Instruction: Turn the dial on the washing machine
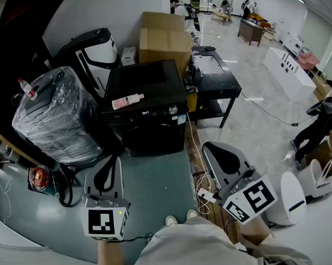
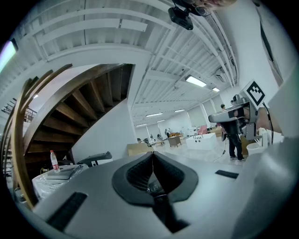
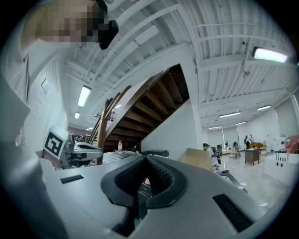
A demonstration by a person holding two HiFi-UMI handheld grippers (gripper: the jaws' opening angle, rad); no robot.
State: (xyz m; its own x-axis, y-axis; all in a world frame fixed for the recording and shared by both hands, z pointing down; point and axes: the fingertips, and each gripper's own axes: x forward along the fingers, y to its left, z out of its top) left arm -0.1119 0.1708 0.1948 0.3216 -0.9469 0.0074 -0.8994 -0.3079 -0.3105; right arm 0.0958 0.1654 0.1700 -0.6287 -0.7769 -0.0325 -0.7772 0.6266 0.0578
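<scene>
The black washing machine (image 1: 148, 105) stands on the floor ahead of me in the head view, with its round silver dial (image 1: 173, 109) on the front panel's right side. A pink bottle (image 1: 127, 101) lies on its lid. My left gripper (image 1: 112, 159) is held low at the left, well short of the machine, its jaws shut and empty. My right gripper (image 1: 209, 148) hangs at the right, also short of the machine, shut on nothing. In the left gripper view the left gripper (image 2: 152, 155) has its pads closed together; in the right gripper view the right gripper (image 3: 146, 159) looks the same.
A plastic-wrapped appliance (image 1: 58, 114) stands left of the washer, cardboard boxes (image 1: 163, 36) behind it, and a black low stand (image 1: 213, 80) to its right. A power strip (image 1: 204, 196) and cables lie on the floor by my feet. A white rounded device (image 1: 287, 206) sits at the right.
</scene>
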